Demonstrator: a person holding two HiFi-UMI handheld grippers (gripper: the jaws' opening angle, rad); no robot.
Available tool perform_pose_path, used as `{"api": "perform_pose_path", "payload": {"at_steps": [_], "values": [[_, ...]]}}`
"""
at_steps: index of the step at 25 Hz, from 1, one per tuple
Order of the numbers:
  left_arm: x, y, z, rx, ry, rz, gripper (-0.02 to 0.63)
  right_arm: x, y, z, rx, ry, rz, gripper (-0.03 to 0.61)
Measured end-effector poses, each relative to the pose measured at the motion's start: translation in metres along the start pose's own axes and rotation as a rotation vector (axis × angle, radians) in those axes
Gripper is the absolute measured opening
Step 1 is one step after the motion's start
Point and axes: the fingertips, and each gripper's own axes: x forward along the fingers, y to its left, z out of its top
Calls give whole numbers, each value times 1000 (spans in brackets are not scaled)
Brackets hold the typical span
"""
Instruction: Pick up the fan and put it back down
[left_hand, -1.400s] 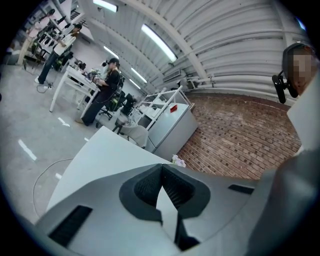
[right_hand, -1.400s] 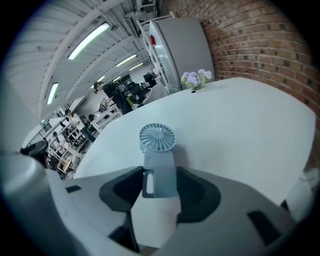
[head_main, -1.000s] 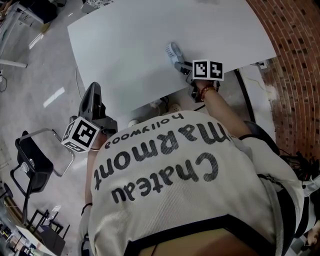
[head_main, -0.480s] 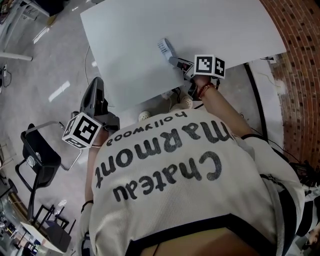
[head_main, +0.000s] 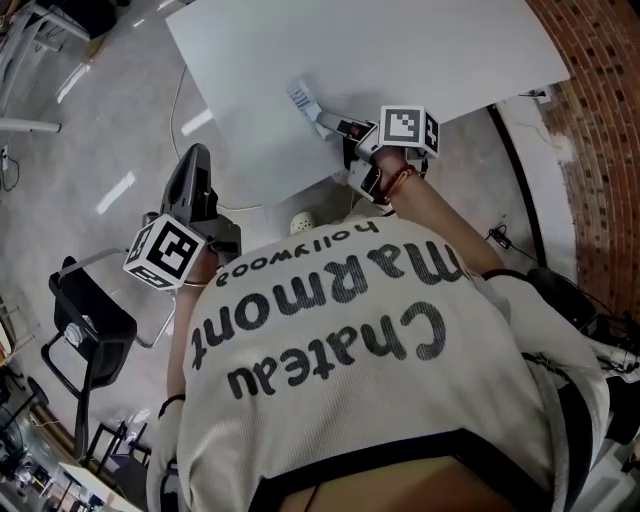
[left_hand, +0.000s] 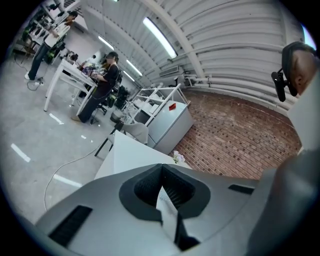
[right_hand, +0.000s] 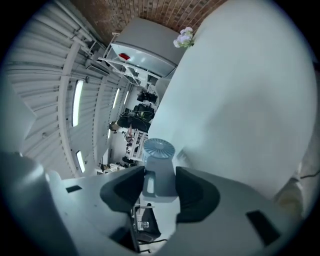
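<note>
Our right hand-held gripper (right_hand: 160, 178) is clamped on the fan (right_hand: 159, 150), on its smooth body just under the round grille, over the near edge of the desk (head_main: 420, 50). Our left hand-held gripper (left_hand: 162, 189) is closed and empty, off the desk. The fan looks light, hard and slippery, so we should squeeze the body, never the grille.

The right claw (right_hand: 160, 189) has both jaws pressed on the sides of a small grey fan (right_hand: 159, 167), whose round slatted grille faces away from the camera. The white desk (right_hand: 250, 100) fills the right side. Pale flowers (right_hand: 184, 37) and a grey cabinet (right_hand: 145, 50) stand at its far end.
</note>
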Motion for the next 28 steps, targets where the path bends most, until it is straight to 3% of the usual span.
{"api": "perform_pose_path", "payload": {"at_steps": [6, 14, 22, 28], "values": [[-4, -3, 4, 14, 7, -25, 2, 2, 41, -12, -7, -22, 84, 201], [0, -18, 7, 17, -25, -16, 2, -7, 88, 0, -5, -14, 183, 201], [13, -37, 24, 13, -89, 65, 2, -7, 125, 42, -27, 48, 281, 201], [-1, -39, 21, 22, -125, 131, 2, -4, 135, 48, -30, 73, 337, 201]]}}
